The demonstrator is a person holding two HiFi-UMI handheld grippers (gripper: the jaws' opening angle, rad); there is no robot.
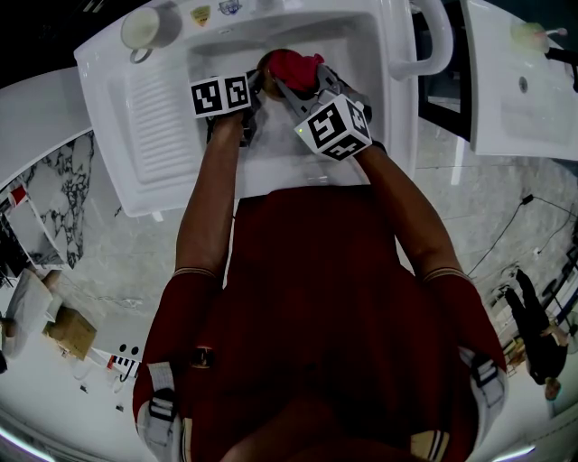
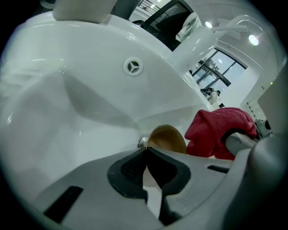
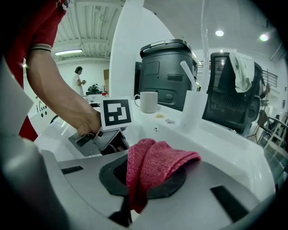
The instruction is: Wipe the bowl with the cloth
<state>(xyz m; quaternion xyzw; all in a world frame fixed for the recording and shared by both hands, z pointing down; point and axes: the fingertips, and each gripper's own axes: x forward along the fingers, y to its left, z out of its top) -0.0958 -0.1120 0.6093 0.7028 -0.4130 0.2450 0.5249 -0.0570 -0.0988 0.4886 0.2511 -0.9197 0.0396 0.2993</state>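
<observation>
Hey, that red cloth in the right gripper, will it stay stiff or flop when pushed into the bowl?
Likely floppy: the red cloth droops in folds over the right gripper. Its knit looks grippy, so it probably won't slip from the shut jaws. It should squash easily against the bowl.

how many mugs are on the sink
1: a white mug on the sink's far left corner. The person's arms cover part of the basin, so another could be hidden there.
</observation>
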